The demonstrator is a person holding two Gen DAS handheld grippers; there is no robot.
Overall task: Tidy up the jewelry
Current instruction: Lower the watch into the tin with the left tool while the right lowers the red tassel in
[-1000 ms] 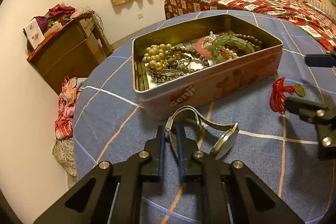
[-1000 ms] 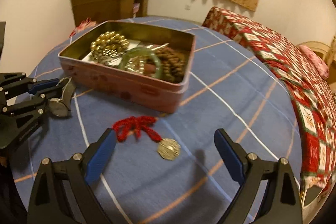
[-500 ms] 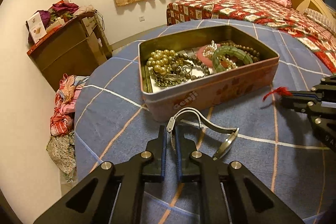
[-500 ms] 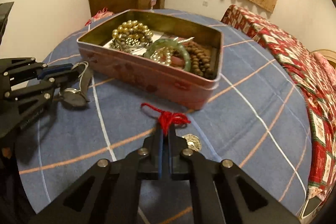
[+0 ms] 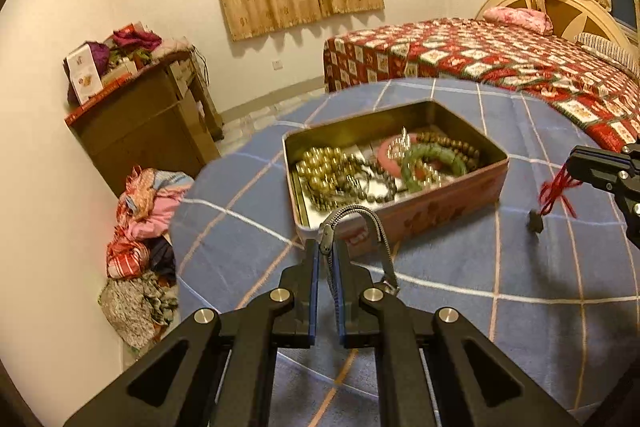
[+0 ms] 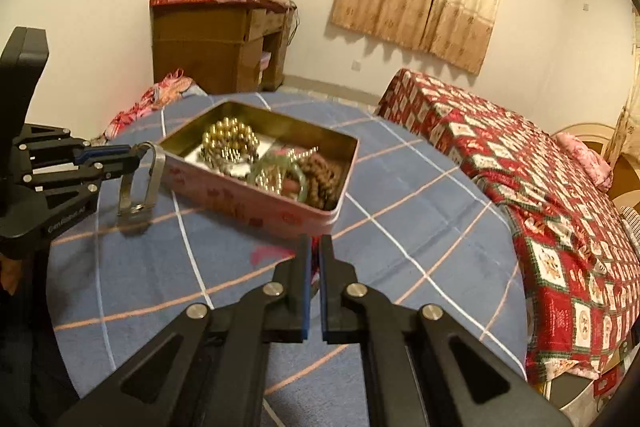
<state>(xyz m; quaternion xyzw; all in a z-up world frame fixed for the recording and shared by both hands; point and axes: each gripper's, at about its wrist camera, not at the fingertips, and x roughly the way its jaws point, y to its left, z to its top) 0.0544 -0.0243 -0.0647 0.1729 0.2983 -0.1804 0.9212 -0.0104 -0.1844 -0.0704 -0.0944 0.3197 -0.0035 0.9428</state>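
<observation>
The left gripper (image 5: 327, 255) points forward and downward over the table (image 5: 520, 307), above the near side of the tin box (image 5: 440, 203). Its jaws are clenched on the mesh band of a watch (image 5: 378, 227). The band makes a loop above the fingertips, and the round watch case hangs below, just above the cloth, as the right wrist view shows (image 6: 134, 205).

The right gripper (image 6: 315, 247) also points forward and downward, a little to the right of the box. Its jaws are pressed together on a red cord (image 5: 554, 187). From the left wrist view the cord hangs down from the fingertips with a small dark charm (image 5: 535, 221) at its lower end, above the table. In the right wrist view the cord is only a red blur near the fingertips.

On the side of the left gripper there is small white writing (image 6: 66, 221), but it is too small to read. The print on the box wall is blurred.

The box is a rectangular metal tin with rounded corners, pink outside and gold inside. It holds a string of shiny gold beads (image 5: 324, 169), a smooth green bangle (image 5: 434, 157) and brown wooden beads (image 5: 460, 147). The tablecloth is blue with white and orange lines. The watch band looks like fine metal mesh.
</observation>
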